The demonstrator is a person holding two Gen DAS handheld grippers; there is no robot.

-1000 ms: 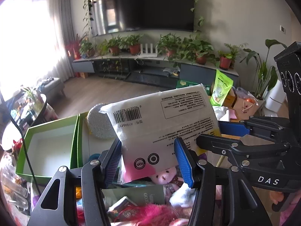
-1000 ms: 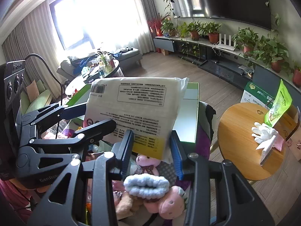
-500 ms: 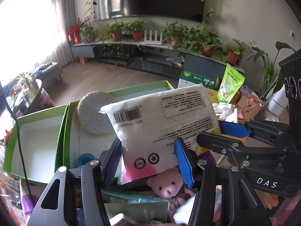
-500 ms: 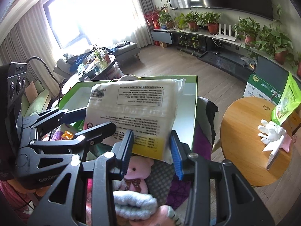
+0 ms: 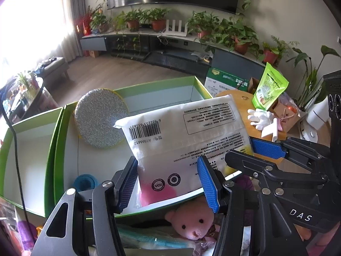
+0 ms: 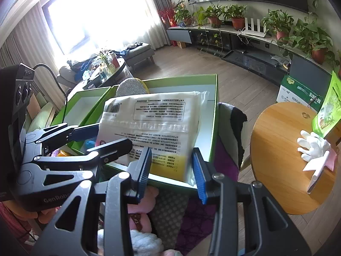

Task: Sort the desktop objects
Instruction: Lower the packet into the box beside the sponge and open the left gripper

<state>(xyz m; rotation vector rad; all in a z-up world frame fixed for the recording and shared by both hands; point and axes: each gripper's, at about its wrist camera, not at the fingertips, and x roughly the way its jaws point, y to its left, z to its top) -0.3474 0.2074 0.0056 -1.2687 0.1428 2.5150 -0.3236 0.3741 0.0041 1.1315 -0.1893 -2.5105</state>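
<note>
Carrying a white packet [image 5: 183, 140] between both grippers: left gripper [image 5: 168, 181] and right gripper [image 6: 171, 168] each have jaws clenched on its near edge. It hangs above the near rim of the larger green box [image 5: 64, 149], beside a round scouring pad [image 5: 99, 117]. Next: lower further in, then release. Versus a second ago, the box looms closer and fuller beneath; grip unchanged.

The packet [image 5: 183, 140] is above the right box [image 5: 64, 153], between both grippers. In this box, a round pad [image 5: 99, 118] leans on the far left wall. A second box [image 5: 8, 140] stands just left of it. A plush bear [image 5: 192, 221] lies before the box. At right, the round table [image 6: 277, 155] carries a glove [image 6: 313, 147] and a pouch [image 6: 327, 111].
</note>
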